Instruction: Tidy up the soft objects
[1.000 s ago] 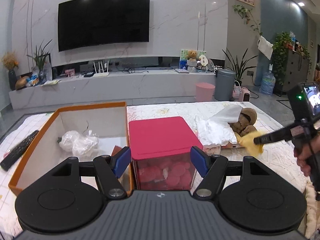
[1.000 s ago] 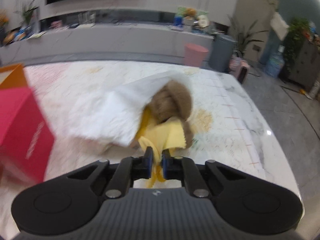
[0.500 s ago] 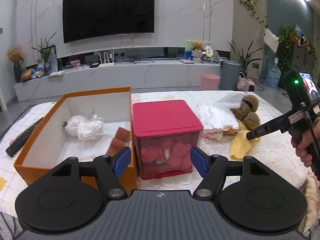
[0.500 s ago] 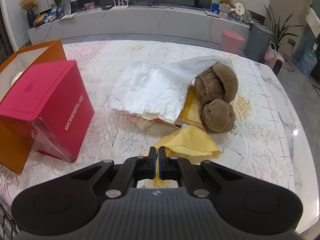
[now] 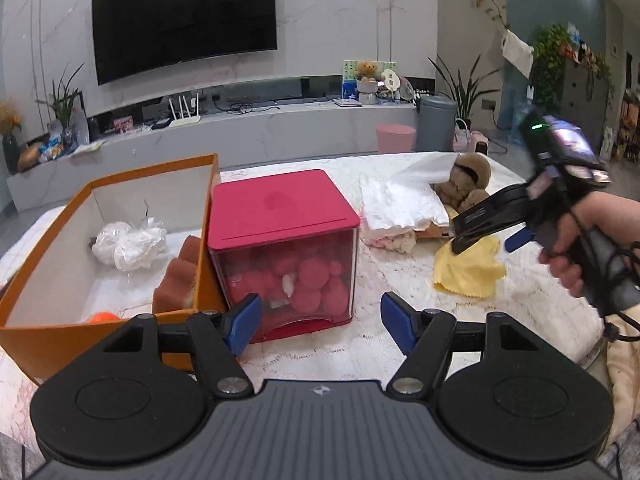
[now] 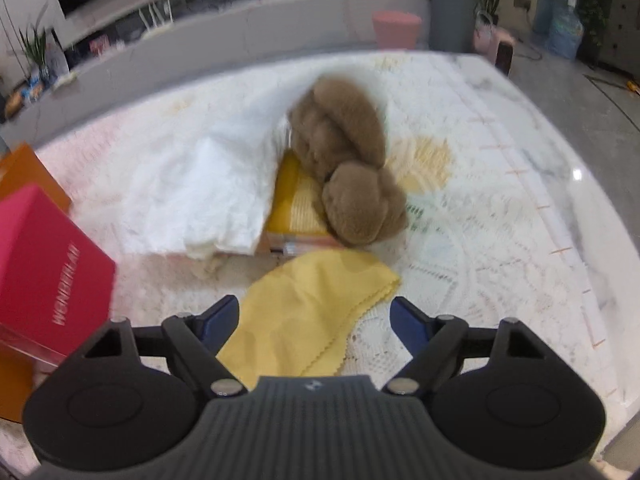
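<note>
My right gripper (image 6: 314,322), jaws just sprung apart, hovers over the released yellow cloth (image 6: 316,312) lying at six o'clock of the brown plush toy (image 6: 348,172), my left gripper (image 5: 320,320) gaping empty; re-gripping one loose edge risks dragging it.
</note>
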Tool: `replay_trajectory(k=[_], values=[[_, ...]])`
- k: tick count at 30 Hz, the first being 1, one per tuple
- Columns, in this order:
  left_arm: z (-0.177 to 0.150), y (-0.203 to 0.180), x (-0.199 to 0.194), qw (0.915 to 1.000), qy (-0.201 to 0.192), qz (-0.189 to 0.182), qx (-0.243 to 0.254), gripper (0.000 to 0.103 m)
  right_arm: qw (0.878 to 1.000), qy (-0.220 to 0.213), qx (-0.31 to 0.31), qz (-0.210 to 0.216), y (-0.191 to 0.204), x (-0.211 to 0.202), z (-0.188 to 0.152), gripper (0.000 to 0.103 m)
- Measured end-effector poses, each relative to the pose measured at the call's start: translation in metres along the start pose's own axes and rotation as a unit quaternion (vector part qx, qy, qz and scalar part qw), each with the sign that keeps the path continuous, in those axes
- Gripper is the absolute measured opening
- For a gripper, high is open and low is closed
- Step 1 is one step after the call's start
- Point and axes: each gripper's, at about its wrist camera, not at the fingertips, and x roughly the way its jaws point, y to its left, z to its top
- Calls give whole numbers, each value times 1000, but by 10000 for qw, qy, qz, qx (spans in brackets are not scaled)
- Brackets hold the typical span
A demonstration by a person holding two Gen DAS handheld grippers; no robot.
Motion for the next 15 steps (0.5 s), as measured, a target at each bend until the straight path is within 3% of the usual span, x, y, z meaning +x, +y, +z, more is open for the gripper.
replay_trajectory(k=[2,5,11,13,15], values=[[0,-5,-3,10000,-21,24,85,80,9996,266,29,-23,4,18,-1,82],[1,-8,-9,9998,-135,-2,113,80,9982,497,320,-43,9,35,0,98],[0,-14,-14,9994,-164,82,288,80,9976,422,-307,-464,36,40,-7,93],[-2,-14,-15,9992,-175,121,332,80,9975,318,-424,-461,40,35,-9,80],[-1,-12,-16,9994,-154,97,292,80,9977,256,-530,-340,42,28,-9,41]])
